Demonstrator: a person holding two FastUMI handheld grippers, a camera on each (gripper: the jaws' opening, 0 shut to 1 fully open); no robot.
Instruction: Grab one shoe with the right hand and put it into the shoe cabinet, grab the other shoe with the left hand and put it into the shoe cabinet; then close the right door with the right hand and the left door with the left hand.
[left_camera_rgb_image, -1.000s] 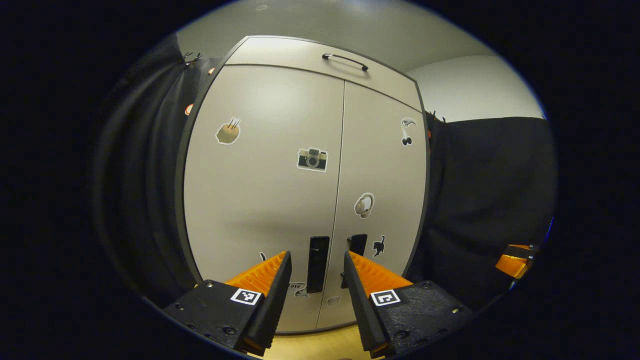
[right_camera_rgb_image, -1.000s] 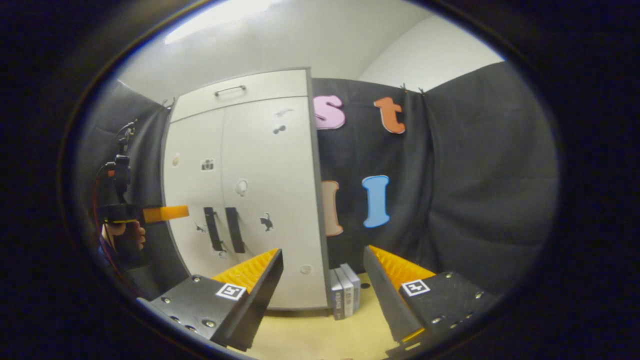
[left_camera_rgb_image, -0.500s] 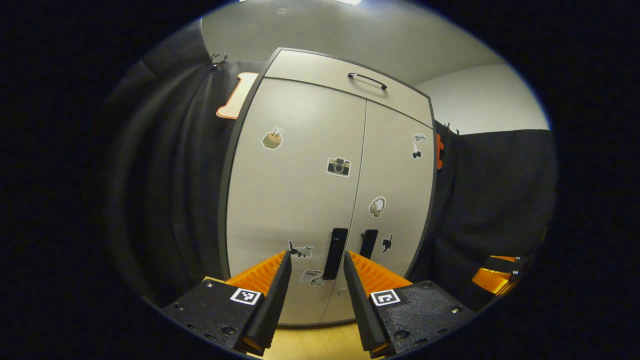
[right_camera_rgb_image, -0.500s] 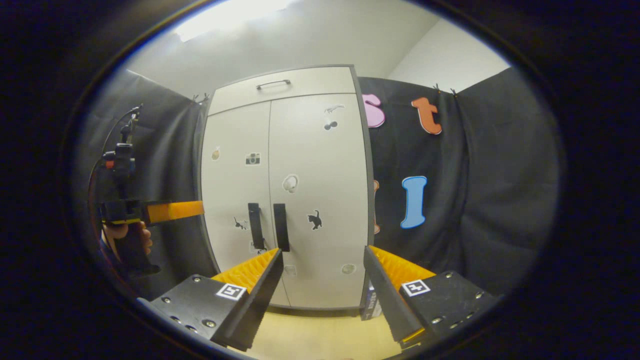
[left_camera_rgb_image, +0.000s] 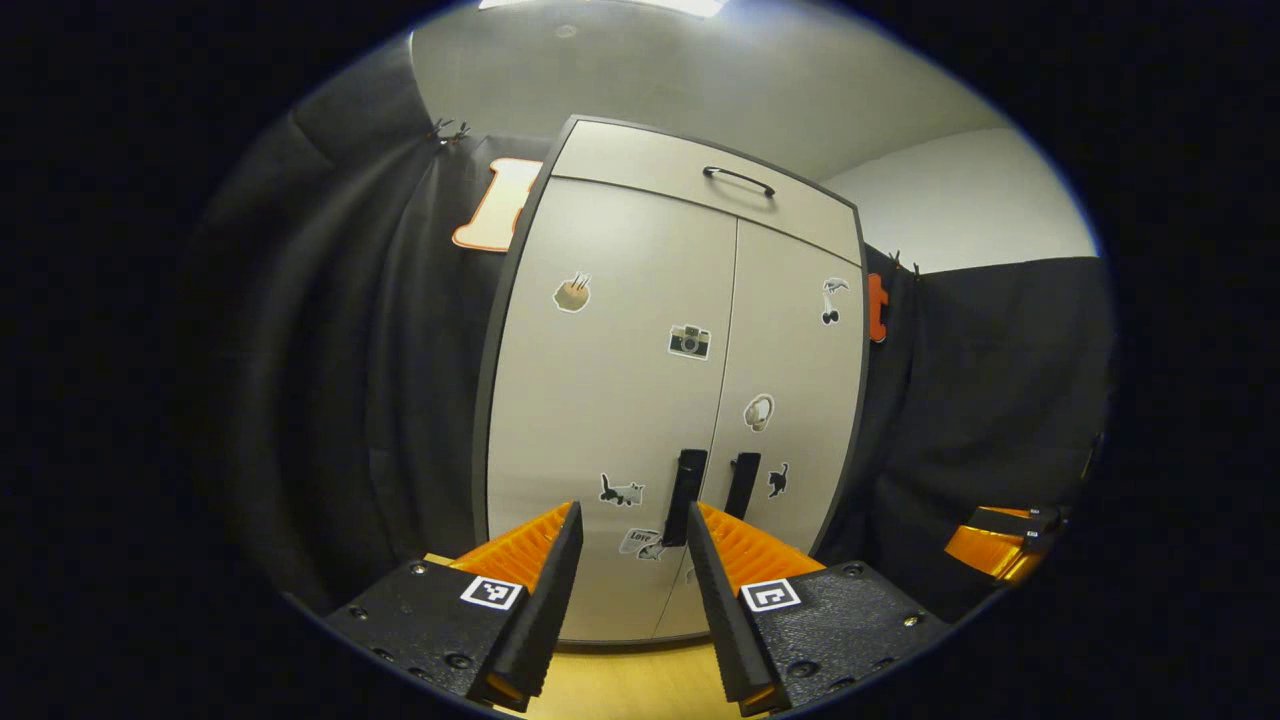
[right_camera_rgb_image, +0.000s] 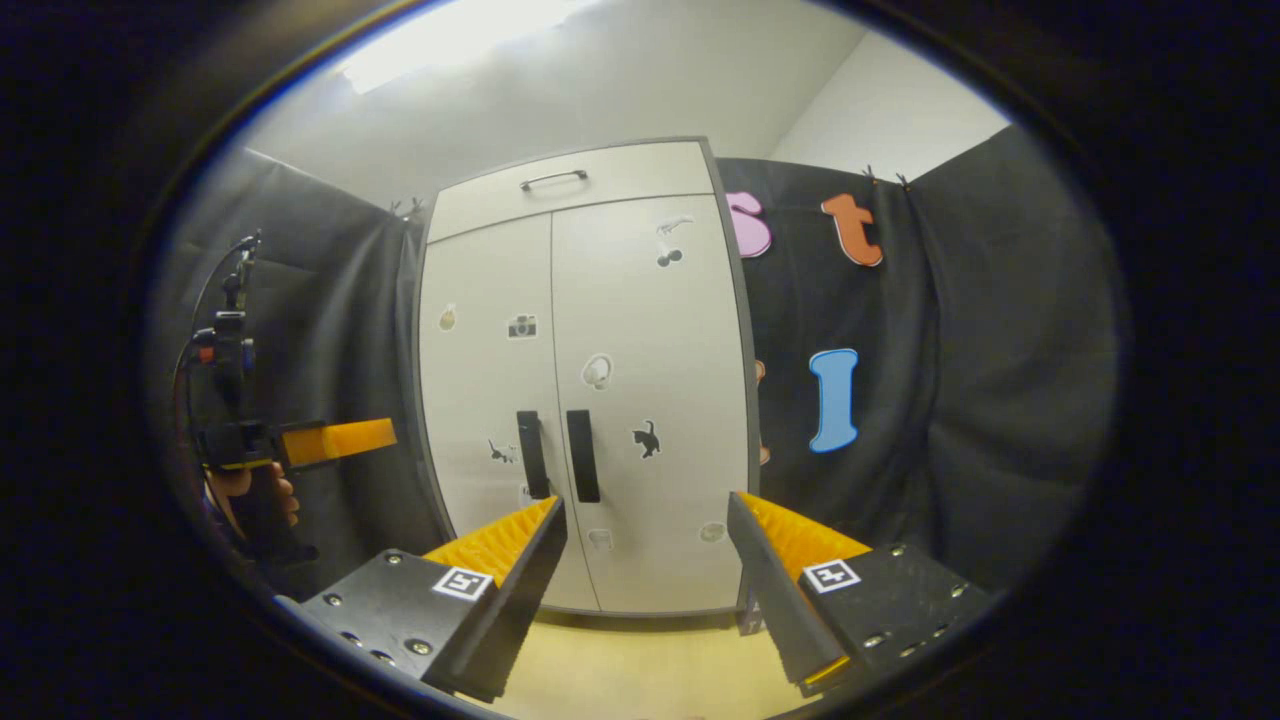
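The beige shoe cabinet (left_camera_rgb_image: 620, 400) (right_camera_rgb_image: 640, 400) stands ahead with both doors shut and small stickers on them. Two black vertical handles sit side by side at the seam: the left door handle (left_camera_rgb_image: 686, 483) (right_camera_rgb_image: 532, 454) and the right door handle (left_camera_rgb_image: 742, 485) (right_camera_rgb_image: 583, 456). My left gripper (left_camera_rgb_image: 628, 515) is open and holds nothing, some way back from the doors. My right gripper (right_camera_rgb_image: 648, 505) is also open with nothing between its fingers. In the right gripper view the left gripper (right_camera_rgb_image: 335, 441) shows at the far left, held by a hand (right_camera_rgb_image: 240, 485).
A drawer with a black handle (left_camera_rgb_image: 738, 180) (right_camera_rgb_image: 553, 179) tops the cabinet. Black cloth hangs on both sides of it. The floor (right_camera_rgb_image: 640, 670) in front is light wood. The right gripper's orange finger (left_camera_rgb_image: 985, 550) shows at the right edge of the left gripper view.
Both grippers have drawn back from the cabinet, which looks smaller now. The right gripper view has swung left, so the doors sit in its middle. Books beside the cabinet left sight.
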